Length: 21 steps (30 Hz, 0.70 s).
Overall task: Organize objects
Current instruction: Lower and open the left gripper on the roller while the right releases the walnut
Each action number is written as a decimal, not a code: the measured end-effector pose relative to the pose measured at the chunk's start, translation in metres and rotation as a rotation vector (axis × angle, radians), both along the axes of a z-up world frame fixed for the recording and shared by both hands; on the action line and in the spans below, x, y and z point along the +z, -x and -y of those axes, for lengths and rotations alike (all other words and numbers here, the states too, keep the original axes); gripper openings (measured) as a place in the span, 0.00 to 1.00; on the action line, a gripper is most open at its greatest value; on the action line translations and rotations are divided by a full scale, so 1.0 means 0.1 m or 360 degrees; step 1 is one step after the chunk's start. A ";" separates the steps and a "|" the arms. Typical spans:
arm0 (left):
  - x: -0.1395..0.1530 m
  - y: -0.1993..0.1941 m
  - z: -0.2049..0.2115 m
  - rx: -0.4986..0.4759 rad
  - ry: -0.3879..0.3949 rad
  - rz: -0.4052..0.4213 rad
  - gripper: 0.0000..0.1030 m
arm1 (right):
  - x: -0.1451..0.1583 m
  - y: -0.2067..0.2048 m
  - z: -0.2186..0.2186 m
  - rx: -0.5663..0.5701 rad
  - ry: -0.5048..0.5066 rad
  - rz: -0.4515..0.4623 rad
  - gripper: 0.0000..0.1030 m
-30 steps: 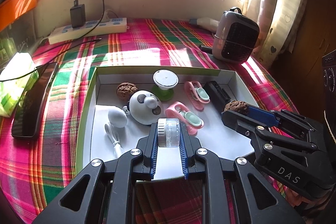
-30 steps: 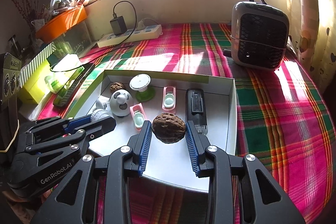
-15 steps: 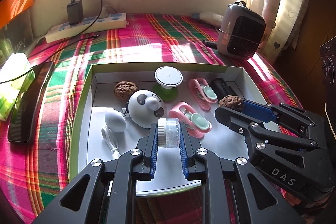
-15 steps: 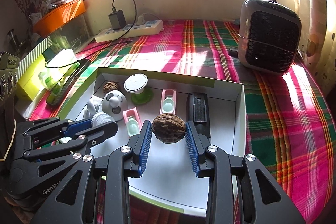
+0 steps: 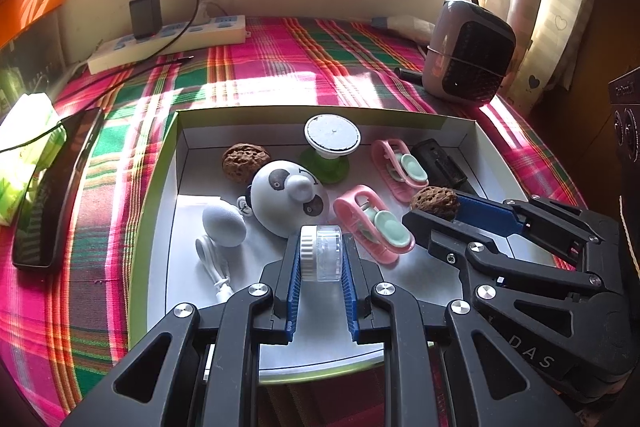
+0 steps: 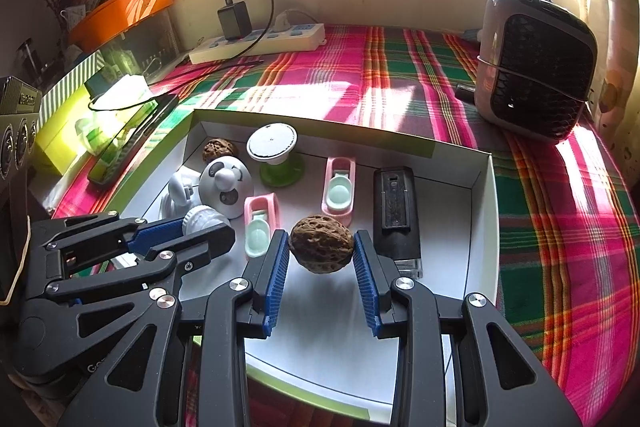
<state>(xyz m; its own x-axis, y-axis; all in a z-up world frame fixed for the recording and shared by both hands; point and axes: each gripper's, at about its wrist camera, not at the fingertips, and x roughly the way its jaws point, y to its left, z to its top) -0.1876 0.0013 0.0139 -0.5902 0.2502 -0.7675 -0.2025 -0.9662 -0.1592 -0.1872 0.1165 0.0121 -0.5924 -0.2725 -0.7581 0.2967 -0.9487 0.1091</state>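
Observation:
A white box with green rim (image 5: 172,155) (image 6: 486,195) lies on the plaid cloth. My left gripper (image 5: 321,259) is shut on a small clear jar with a white lid (image 5: 321,253), held over the box's near part. My right gripper (image 6: 321,251) is shut on a walnut (image 6: 321,243), also above the box; it shows in the left wrist view (image 5: 434,201). In the box lie a second walnut (image 5: 245,161), a panda toy (image 5: 289,197), a white egg-shaped item with cord (image 5: 223,223), a green-based stand (image 5: 332,147), two pink clips (image 5: 374,223) (image 5: 398,169) and a black device (image 5: 438,163).
A grey heater (image 6: 536,63) stands at the back right. A power strip with charger (image 5: 168,39) lies by the wall. A black phone (image 5: 56,187) and green packets (image 5: 24,147) lie left of the box. An orange tray (image 6: 120,11) sits far left.
Both grippers have moved forward and lower over the box, still holding the jar and the walnut. The objects in the box have not moved.

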 end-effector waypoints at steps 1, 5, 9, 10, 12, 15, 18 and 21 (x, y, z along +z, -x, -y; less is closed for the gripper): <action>0.00 0.00 0.00 -0.0001 0.0004 -0.0001 0.17 | 0.00 0.00 0.00 0.0000 -0.0001 -0.0001 0.34; 0.00 0.00 0.00 0.0001 -0.0001 0.0001 0.17 | -0.01 0.00 0.01 0.0006 -0.0009 0.0000 0.34; 0.00 0.01 0.00 0.0001 -0.0001 0.0001 0.17 | -0.03 0.01 0.01 0.0006 -0.0007 0.0012 0.34; 0.00 0.01 0.00 0.0001 0.0000 0.0001 0.17 | -0.03 0.01 0.01 0.0007 -0.0006 0.0012 0.34; 0.00 0.01 0.00 0.0002 0.0000 0.0001 0.17 | -0.03 0.01 0.01 0.0006 -0.0008 0.0011 0.34; -0.01 0.01 0.00 0.0002 -0.0003 0.0002 0.17 | -0.03 0.02 0.00 0.0008 -0.0002 0.0020 0.34; 0.00 0.01 0.00 0.0002 0.0002 0.0002 0.17 | -0.04 0.02 0.00 0.0002 -0.0006 0.0024 0.34; -0.01 0.01 0.01 0.0004 0.0006 0.0001 0.17 | -0.03 0.01 0.01 -0.0002 -0.0009 0.0025 0.34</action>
<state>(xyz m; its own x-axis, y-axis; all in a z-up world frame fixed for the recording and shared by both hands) -0.1887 0.0007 0.0130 -0.5902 0.2459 -0.7689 -0.2002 -0.9673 -0.1557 -0.1885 0.1160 0.0087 -0.5809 -0.2674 -0.7688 0.2939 -0.9497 0.1083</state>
